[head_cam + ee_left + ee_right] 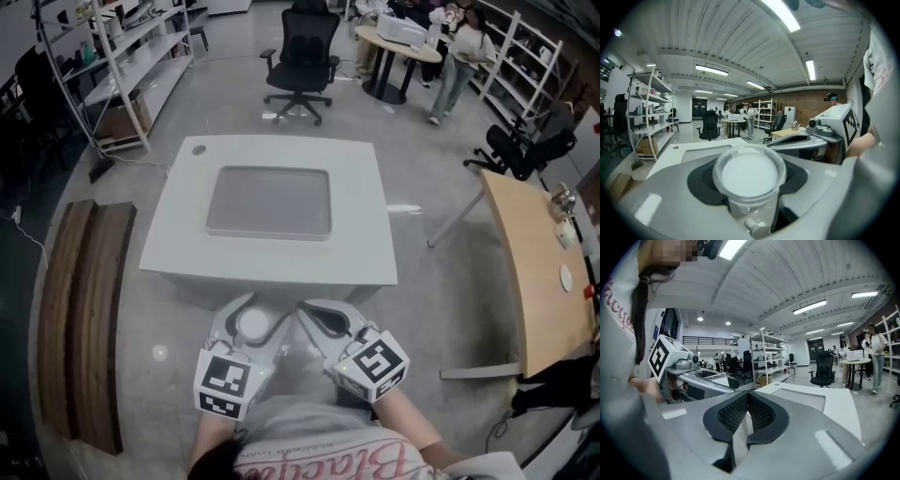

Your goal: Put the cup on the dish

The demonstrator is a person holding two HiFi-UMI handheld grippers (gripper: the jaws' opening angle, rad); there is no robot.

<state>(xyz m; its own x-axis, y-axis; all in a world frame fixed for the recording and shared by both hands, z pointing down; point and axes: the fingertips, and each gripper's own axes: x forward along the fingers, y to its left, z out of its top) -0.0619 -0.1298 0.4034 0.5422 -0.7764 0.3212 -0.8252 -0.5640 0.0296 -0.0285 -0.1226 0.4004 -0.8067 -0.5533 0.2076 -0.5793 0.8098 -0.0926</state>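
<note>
Clear plastic cup (749, 176) sits clamped mouth-up between the left gripper's (255, 315) jaws, ready for carrying to the grey dish (270, 202) on the white table (361, 220). Right gripper (747, 404), jaws together and empty, hangs alongside, apparently unneeded.

The cup (749, 176) is clear with a white top, the dish (269, 202) grey, the table (361, 248) white, the marker cubes (226, 380) black-and-white.
</note>
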